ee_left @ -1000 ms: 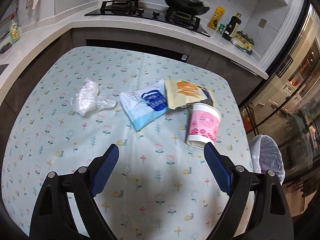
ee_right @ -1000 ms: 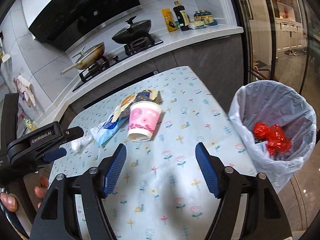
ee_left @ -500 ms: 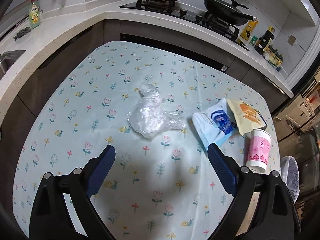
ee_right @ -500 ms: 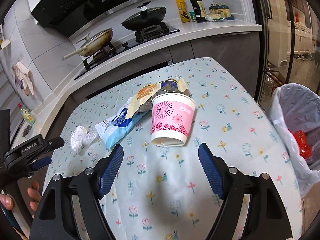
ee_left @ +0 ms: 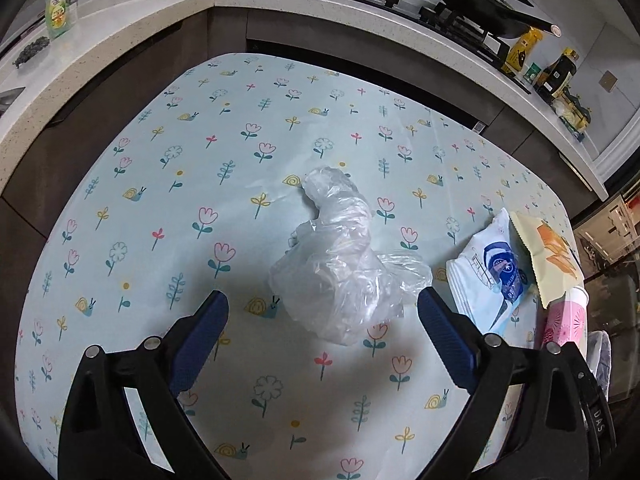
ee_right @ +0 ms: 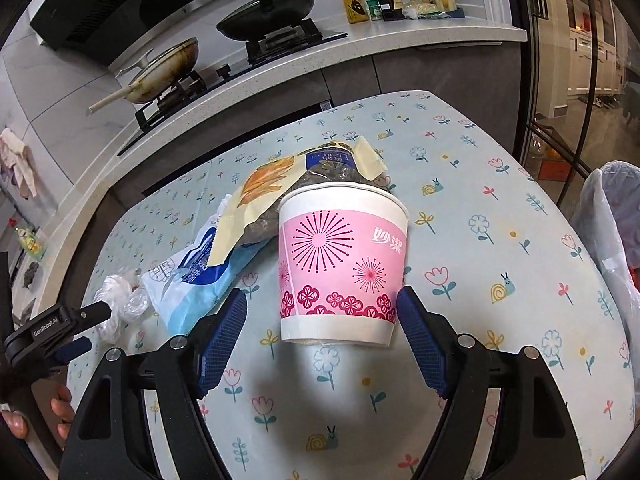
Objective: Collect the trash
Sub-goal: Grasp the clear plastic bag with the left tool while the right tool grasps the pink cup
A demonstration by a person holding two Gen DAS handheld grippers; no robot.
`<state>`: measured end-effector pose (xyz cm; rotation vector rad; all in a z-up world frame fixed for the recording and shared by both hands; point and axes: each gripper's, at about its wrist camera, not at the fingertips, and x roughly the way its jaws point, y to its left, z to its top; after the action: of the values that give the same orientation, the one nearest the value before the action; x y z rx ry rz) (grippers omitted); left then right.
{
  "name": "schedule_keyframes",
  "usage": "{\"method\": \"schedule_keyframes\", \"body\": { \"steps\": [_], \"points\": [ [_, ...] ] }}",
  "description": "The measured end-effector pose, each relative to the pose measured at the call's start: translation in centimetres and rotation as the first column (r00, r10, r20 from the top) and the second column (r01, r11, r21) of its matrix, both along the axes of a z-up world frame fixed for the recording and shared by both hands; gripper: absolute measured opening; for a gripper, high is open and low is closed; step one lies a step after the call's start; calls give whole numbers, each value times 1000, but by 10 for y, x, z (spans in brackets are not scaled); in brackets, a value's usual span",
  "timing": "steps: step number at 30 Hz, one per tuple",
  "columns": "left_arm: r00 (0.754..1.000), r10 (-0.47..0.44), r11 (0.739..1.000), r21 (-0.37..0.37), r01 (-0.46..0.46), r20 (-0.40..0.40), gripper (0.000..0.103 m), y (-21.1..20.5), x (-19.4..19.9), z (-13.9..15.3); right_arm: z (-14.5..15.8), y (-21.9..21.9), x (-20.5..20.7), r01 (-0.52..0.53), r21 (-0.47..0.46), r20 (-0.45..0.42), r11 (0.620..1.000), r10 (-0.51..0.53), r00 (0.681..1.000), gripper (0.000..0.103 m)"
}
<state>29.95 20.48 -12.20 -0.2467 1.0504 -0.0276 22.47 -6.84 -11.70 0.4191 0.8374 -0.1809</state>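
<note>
A crumpled clear plastic bag lies mid-table on the flowered cloth. My left gripper is open just short of it, its blue fingertips either side of the bag's near end without touching. A pink and white paper cup rests against a yellow snack wrapper and a blue and white packet. My right gripper is open around the cup's near end; the left pad is clearly apart from it, the right pad very close. The right wrist view also shows the clear bag at far left.
A bin with a white liner stands off the table's right edge, red trash inside. Behind the table runs a counter with a hob, two pans and bottles. A glass door is at right. A hand holds the left gripper at lower left.
Both grippers came down and closer to the table. The left one swung from the cup and packets over to the clear bag. The right one closed in on the cup.
</note>
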Motion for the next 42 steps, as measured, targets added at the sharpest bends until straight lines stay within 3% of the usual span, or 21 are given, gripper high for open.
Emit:
{"method": "schedule_keyframes", "body": {
  "steps": [5,11,13,15,18,31,42],
  "points": [
    [1000,12,1000,-6,-12,-3,90,-2,11,-7,-10,-3,9,5,0,-18,1000,-5,1000,74],
    [1000,-14,1000,-13,14,-20,61,-8,17,-14,-11,-6,12,4,15,-8,1000,-4,1000,74],
    [1000,-25,1000,2,25,-13,54,-11,15,-13,-10,-5,12,-9,18,-3,1000,9,1000,64],
    [999,-36,999,6,36,-9,42,-15,13,-11,-7,-3,10,-21,16,4,1000,21,1000,64],
    [999,-39,999,13,39,-3,33,-19,6,-8,-3,1,3,-33,10,18,999,33,999,63],
    [997,-70,997,20,69,45,26,-44,-42,29,27,-6,-51,-44,35,62,998,41,997,63],
    [983,-161,987,37,158,89,26,-99,-98,66,56,-34,-112,-8,52,118,999,2,993,63]
  ]
}}
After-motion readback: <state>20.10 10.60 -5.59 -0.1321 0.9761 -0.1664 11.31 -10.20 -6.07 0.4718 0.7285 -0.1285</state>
